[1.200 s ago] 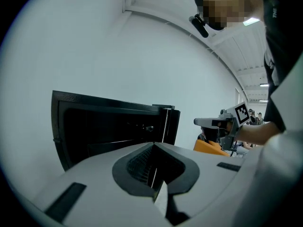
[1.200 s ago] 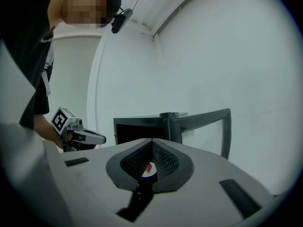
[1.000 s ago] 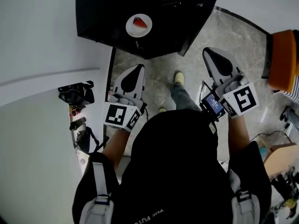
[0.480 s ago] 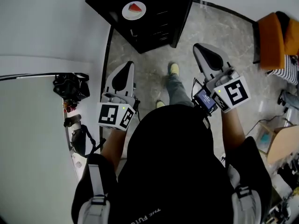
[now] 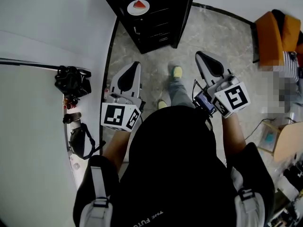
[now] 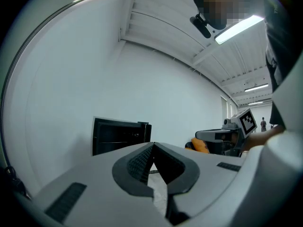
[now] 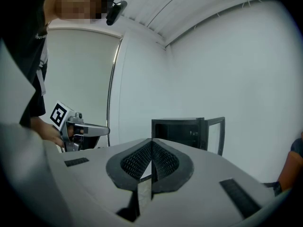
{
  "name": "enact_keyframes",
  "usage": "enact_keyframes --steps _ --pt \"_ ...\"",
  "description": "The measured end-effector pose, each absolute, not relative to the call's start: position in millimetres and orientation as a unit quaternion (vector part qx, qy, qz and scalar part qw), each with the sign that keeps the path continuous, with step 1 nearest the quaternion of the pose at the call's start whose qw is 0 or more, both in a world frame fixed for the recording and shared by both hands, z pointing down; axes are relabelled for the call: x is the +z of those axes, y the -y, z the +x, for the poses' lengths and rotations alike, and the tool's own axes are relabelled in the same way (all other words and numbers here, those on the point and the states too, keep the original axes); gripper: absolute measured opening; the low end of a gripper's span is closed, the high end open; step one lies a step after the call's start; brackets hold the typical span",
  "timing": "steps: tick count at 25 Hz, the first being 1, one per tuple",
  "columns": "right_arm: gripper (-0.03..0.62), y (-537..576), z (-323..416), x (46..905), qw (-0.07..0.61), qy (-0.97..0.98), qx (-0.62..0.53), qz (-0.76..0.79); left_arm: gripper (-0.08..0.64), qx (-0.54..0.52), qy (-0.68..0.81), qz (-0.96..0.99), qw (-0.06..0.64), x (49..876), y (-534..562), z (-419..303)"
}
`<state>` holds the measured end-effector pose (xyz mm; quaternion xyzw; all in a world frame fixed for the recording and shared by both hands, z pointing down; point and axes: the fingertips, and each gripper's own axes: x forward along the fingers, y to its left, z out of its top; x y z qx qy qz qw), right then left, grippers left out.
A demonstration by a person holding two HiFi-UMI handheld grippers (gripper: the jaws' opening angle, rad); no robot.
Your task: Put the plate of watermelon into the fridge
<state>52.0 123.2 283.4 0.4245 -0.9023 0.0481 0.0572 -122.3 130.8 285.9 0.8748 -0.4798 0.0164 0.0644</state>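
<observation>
One plate (image 5: 130, 7), one watermelon slice (image 5: 139, 4), left tongs (image 5: 135, 65), right tongs (image 5: 201, 55)

The fridge (image 5: 161, 22) runs off the head view's top edge; its lower part hides behind the left gripper (image 6: 152, 145) and right gripper (image 7: 151, 141) in their own views. The orange thing (image 5: 272, 37) at right is too unclear to name.

Both gripper views level, toward fridge (image 7: 182, 131)
</observation>
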Motion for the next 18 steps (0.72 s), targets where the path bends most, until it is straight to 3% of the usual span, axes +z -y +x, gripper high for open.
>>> enact_keyframes --steps 18 --pt "0.009 -161.9 73.4 273.8 0.069 0.901 0.043 0.427 0.006 0.029 0.48 0.874 0.074 287.1 -173.0 -96.6"
